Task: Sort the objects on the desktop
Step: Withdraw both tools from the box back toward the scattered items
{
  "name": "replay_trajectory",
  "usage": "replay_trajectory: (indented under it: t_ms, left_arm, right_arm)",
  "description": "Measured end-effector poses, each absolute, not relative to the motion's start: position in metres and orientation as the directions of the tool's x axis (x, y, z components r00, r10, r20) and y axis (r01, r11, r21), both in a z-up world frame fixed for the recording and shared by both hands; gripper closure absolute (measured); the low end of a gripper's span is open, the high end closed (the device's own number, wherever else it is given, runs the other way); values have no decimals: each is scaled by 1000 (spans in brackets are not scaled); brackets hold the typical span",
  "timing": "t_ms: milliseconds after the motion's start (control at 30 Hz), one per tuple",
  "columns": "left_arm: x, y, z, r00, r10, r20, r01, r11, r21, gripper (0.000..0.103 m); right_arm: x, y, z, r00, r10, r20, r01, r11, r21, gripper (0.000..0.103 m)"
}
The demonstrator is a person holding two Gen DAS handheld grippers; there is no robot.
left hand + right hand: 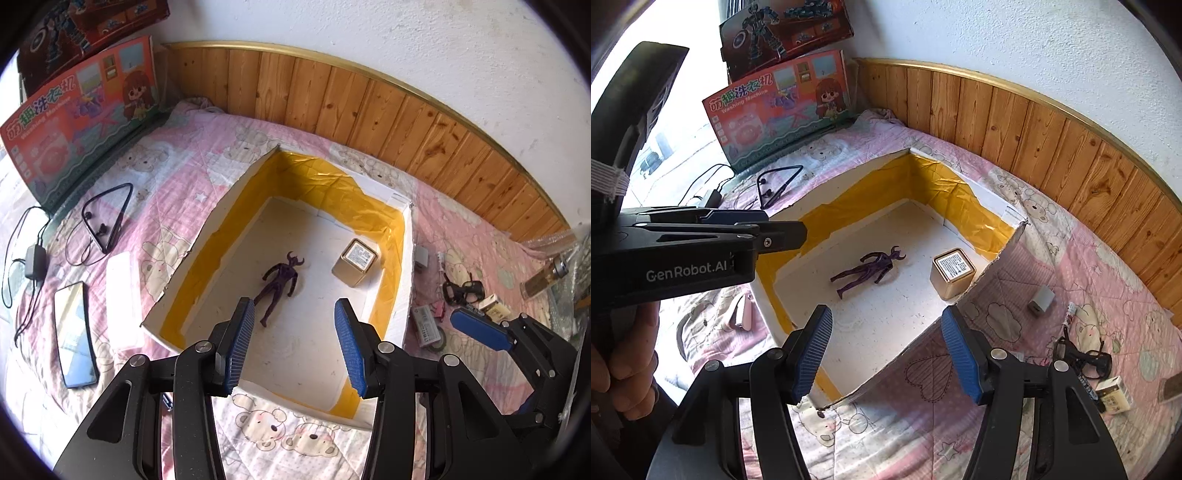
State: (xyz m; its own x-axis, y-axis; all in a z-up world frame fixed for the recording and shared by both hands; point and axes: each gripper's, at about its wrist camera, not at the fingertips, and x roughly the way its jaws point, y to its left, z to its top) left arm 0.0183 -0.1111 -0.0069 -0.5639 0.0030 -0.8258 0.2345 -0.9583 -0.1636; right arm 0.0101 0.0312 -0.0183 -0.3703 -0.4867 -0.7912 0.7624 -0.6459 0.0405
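A white foam box (pixel 229 192) lined with yellow tape lies open on the pink quilt. Inside it, a purple toy figure (pixel 280 280) lies flat and a gold square tin (pixel 356 262) stands to its right. My left gripper (pixel 293 306) hovers open over the box's near half with nothing between its pads. My right gripper (pixel 886 314) is open and empty too, above the box's near right wall (pixel 982 280), with the figure (pixel 871 267) and tin (pixel 953 273) ahead of it. In the left wrist view, one blue finger (pixel 480 328) of the right gripper shows at the right.
Left of the box lie neckband earphones (pixel 107 218), a charger (pixel 35 260), a phone-like slab (pixel 75 343) and toy cartons (pixel 81 110). To its right are a white adapter (pixel 1041 301), black glasses (pixel 1082 354), a tape roll (pixel 430 328) and a bottle (pixel 546 277). Wood panelling runs behind.
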Motion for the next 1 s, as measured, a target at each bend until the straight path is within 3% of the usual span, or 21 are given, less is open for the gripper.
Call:
replay_trajectory:
  t_ms: [533, 1000]
  left_arm:
    - [48, -97, 6, -639, -66, -766, 253, -959, -128, 55]
    - [60, -76, 13, -703, -37, -710, 225, -959, -173, 55]
  right_arm:
    - [31, 47, -5, -381, -533, -755, 784, -619, 42, 38]
    - [46, 80, 11, -383, -589, -712, 781, -618, 91, 37]
